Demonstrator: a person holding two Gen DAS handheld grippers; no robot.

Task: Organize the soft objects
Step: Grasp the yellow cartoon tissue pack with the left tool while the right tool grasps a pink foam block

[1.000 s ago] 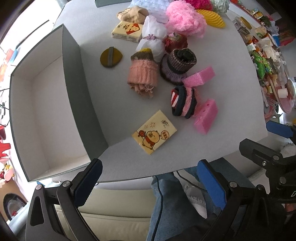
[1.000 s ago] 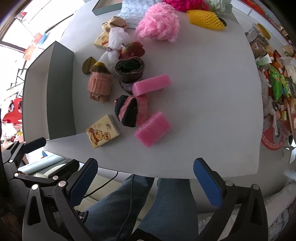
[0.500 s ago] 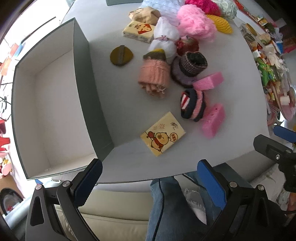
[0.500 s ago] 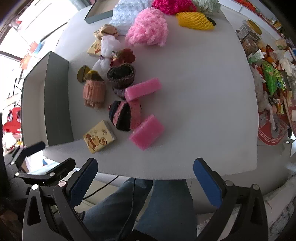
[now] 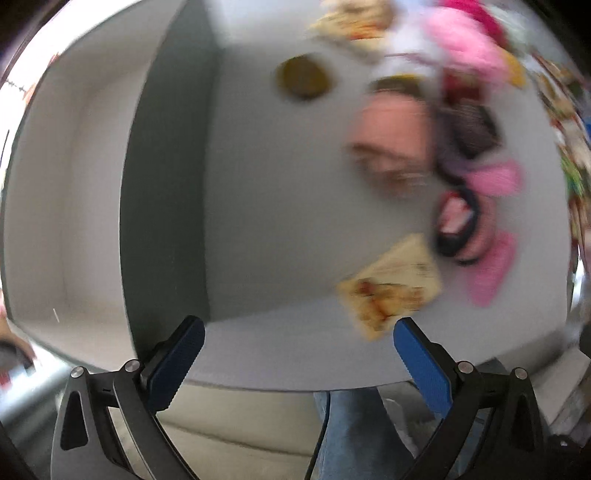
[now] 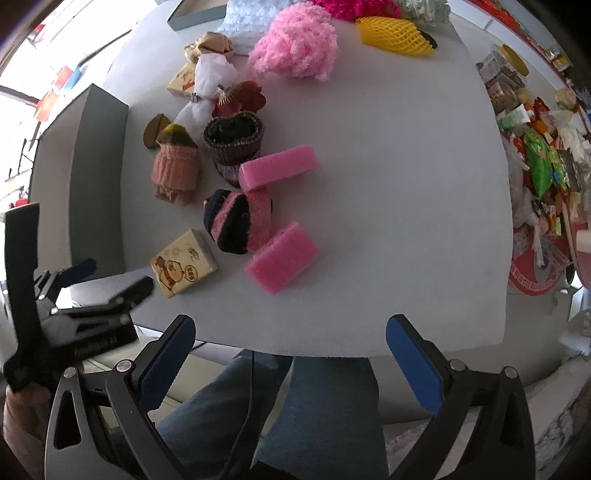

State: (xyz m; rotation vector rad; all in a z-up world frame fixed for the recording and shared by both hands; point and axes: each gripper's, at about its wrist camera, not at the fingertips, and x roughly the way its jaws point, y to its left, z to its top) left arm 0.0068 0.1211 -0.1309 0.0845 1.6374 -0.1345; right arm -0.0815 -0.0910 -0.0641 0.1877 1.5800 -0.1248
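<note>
The white tabletop (image 6: 388,206) carries every item; a person's denim-clad legs (image 6: 321,413) show below its near edge. An open grey box (image 6: 98,184) with a pale interior sits along the left side of the tabletop, nothing visible inside it. At the far edge lie a fluffy pink yarn bundle (image 6: 295,46) and a yellow foam net sleeve (image 6: 395,35). The soft objects cluster between the box and the tabletop's centre: a peach knitted piece (image 6: 175,171), a brown knitted cuff (image 6: 234,138), a black-and-pink striped roll (image 6: 236,219), and two pink sponges, one (image 6: 279,167) resting against the cuff, the other (image 6: 282,256) touching the striped roll. A yellow cartoon tissue pack (image 6: 183,262) lies nearest the box's near corner. The left wrist view is heavily motion-blurred. The left claw (image 5: 297,363) is spread wide over the near tabletop edge beside the box, holding nothing. The right claw (image 6: 290,362) is likewise wide apart and empty, positioned off the near edge above the legs.
</note>
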